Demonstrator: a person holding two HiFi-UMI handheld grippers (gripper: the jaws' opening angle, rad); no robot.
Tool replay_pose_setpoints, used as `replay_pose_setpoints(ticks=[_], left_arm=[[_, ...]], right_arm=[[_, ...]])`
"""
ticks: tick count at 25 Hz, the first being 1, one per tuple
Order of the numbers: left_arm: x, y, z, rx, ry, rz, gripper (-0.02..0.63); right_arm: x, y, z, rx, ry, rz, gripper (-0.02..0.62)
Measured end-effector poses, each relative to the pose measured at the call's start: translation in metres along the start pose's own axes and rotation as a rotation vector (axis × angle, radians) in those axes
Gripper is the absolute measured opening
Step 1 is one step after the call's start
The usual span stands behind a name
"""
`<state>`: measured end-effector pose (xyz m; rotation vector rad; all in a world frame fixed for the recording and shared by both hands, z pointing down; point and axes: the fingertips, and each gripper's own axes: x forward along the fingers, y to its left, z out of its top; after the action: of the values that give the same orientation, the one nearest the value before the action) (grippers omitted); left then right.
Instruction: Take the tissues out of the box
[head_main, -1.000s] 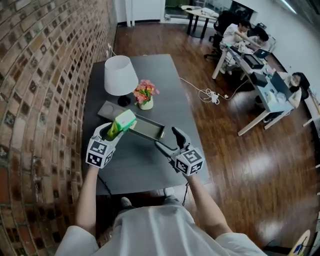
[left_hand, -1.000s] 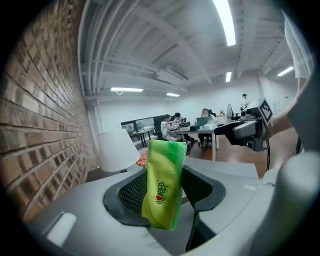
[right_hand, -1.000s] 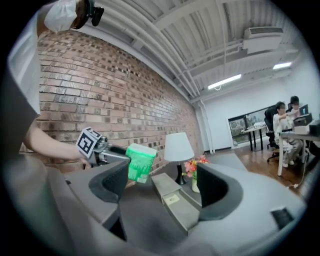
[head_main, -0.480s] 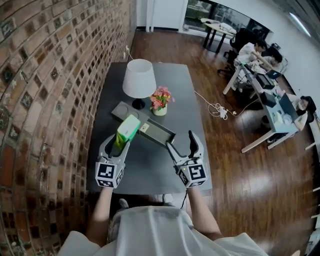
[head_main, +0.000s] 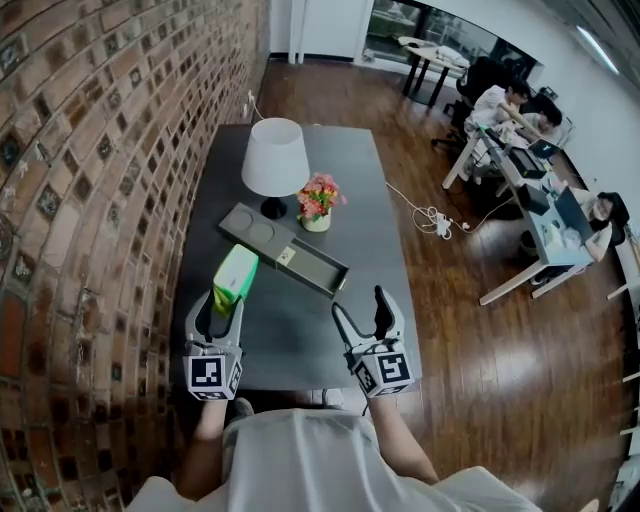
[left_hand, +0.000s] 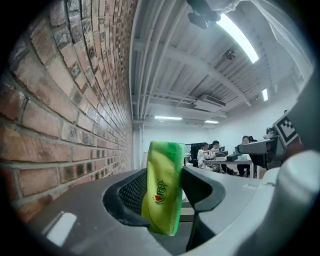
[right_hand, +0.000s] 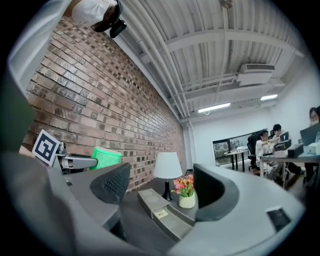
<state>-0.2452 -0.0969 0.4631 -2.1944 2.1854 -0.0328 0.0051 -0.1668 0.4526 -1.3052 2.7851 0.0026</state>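
A green tissue pack (head_main: 235, 278) stands upright between the jaws of my left gripper (head_main: 222, 305), which is shut on it above the table's near left part. In the left gripper view the tissue pack (left_hand: 162, 187) fills the gap of the left gripper (left_hand: 162, 200). The long grey box (head_main: 300, 262) lies slantwise on the table, its lidless right half showing a small card. My right gripper (head_main: 360, 312) hovers open and empty near the table's front edge, to the right of the box's end. From the right gripper (right_hand: 162, 187), the box (right_hand: 165, 217) and the tissue pack (right_hand: 106, 157) are in sight.
On the dark table (head_main: 300, 330) stand a white lamp (head_main: 275, 160) and a small pot of flowers (head_main: 318, 200) behind the box. A brick wall (head_main: 90, 200) runs close along the left. People sit at desks (head_main: 530, 190) far right; a cable (head_main: 430, 215) lies on the wooden floor.
My left gripper has carried the tissue pack away from the box toward the near left. The right gripper has drawn back a little toward me.
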Motion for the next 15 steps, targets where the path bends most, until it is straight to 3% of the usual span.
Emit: replay_pose_setpoints(ticks=[15], left_arm=[[-0.004,0.005,0.010,0.049,-0.014,0.021,0.218]], right_arm=[[0.011,0.017,-0.012,-0.009,0.035,0.046,0.410]])
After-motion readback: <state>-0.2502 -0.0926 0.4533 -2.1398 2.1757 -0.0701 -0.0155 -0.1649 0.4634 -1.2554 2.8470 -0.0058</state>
